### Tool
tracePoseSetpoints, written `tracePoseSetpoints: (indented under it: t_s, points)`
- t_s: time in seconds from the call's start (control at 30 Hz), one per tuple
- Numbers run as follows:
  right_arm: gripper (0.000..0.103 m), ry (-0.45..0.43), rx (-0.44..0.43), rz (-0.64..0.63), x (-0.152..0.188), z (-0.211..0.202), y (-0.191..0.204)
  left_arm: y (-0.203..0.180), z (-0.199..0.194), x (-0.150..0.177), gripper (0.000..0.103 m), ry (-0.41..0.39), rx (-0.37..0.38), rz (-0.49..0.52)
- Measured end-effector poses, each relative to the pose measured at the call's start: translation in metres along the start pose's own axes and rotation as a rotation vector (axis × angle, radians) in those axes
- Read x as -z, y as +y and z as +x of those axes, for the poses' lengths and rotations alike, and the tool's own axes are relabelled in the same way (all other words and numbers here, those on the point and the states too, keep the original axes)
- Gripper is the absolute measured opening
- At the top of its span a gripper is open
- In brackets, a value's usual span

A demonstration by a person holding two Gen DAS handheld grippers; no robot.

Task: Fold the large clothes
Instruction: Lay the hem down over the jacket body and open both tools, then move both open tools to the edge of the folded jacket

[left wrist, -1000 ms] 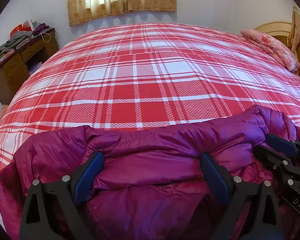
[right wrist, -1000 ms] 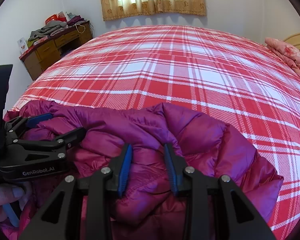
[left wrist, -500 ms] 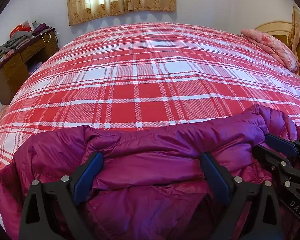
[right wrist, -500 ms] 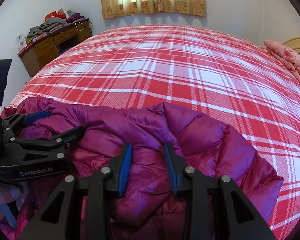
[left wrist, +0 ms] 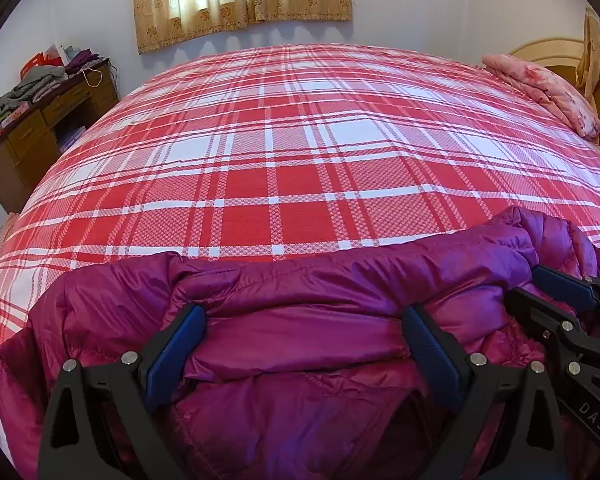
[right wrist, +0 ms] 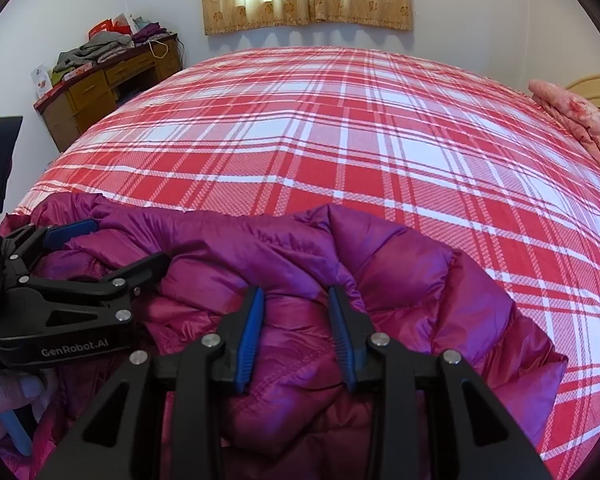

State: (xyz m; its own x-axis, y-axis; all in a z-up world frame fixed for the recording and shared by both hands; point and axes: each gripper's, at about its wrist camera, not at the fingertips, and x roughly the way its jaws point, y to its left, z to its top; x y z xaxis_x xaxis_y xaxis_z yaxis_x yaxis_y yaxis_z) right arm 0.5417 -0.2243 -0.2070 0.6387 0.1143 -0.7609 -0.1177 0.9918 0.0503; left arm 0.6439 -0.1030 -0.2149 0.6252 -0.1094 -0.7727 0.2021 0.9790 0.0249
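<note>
At the bed's near edge lies a bunched magenta puffer jacket (left wrist: 308, 344). The left gripper (left wrist: 304, 320) stands wide open around a padded fold; the right gripper (right wrist: 296, 300) pinches a narrower ridge of the jacket. Beyond, the plaid bedspread (left wrist: 300, 152) stretches bare. A pink folded quilt (left wrist: 540, 88) sits at its far right corner, and a cluttered wooden desk (right wrist: 100, 92) stands off the far left edge.
</note>
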Motion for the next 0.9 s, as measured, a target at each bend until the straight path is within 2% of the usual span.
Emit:
tracePoseSetpoints:
  t_s: [0.2,0.27,0.3,0.33,0.37,0.43,0.5,0.53,0.63,0.83,0.9]
  points:
    - [0.039,0.004,0.004,-0.008,-0.001,0.001,0.002,-0.001,0.000,-0.003,0.100,0.007,-0.007,0.010]
    - [0.049,0.020,-0.015,-0.023,-0.004,0.000,0.001,0.001,-0.003,-0.007,0.100,0.017,0.006,0.017]
    - [0.060,0.043,-0.039,-0.060,-0.007,-0.003,0.003,0.001,-0.010,-0.011,0.100,0.015,-0.008,0.031]
    - [0.067,0.053,-0.031,-0.090,-0.008,-0.010,0.005,0.004,-0.023,-0.016,0.100,-0.009,-0.040,0.044]
    - [0.071,0.040,-0.006,-0.099,-0.008,-0.020,0.005,0.008,-0.038,-0.019,0.100,-0.038,-0.055,0.044]
    - [0.073,-0.021,0.008,-0.094,-0.005,-0.054,-0.002,0.022,-0.083,-0.021,0.100,-0.115,-0.016,0.026]
    - [0.075,-0.039,-0.010,-0.074,0.004,-0.083,-0.013,0.034,-0.117,-0.011,0.100,-0.155,-0.023,0.026]
    - [0.078,-0.042,-0.019,-0.064,0.012,-0.099,-0.021,0.042,-0.142,0.004,0.100,-0.177,-0.041,0.035]
    - [0.086,-0.054,-0.057,-0.016,0.045,-0.141,-0.045,0.058,-0.190,0.053,0.100,-0.188,-0.033,0.051]
    - [0.086,-0.042,-0.095,0.105,0.126,-0.208,-0.076,0.083,-0.249,0.167,0.100,-0.122,-0.012,0.003]
    - [0.086,-0.038,-0.114,0.144,0.148,-0.225,-0.080,0.087,-0.258,0.194,0.100,-0.100,-0.020,-0.007]
